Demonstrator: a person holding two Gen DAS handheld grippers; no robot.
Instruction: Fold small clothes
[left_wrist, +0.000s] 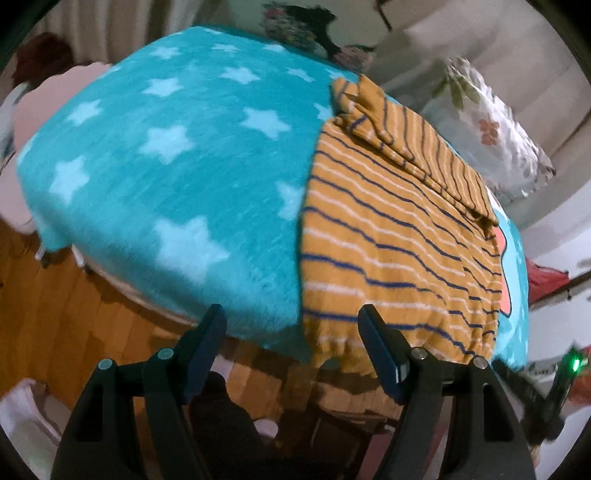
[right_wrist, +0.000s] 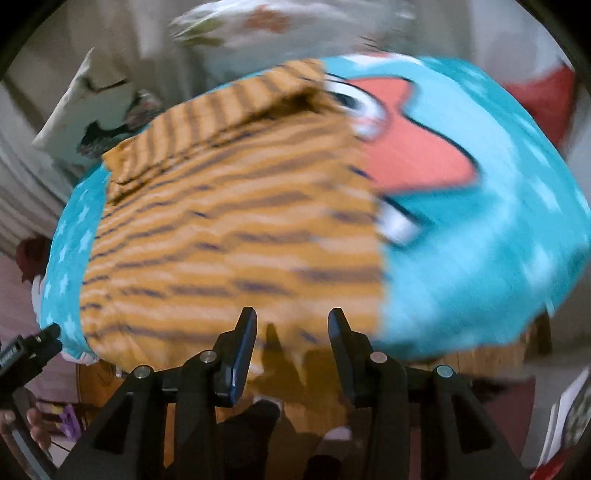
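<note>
My mustard shirt (left_wrist: 399, 236), navy- and white-striped, lies flat on the star blanket (left_wrist: 177, 173), far edge folded over, just ahead of my left claw (left_wrist: 291, 332) and right claw (right_wrist: 291, 332), both spread, empty.

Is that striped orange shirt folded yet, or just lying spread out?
Partly folded: the striped orange shirt lies mostly flat on the star blanket, with its far edge doubled over onto itself.

The left claw (left_wrist: 291, 325) sits at the bottom centre of its frame, fingers spread wide and holding nothing. The right claw (right_wrist: 292, 326) sits low in its own blurred frame, fingers parted and likewise holding nothing.
</note>
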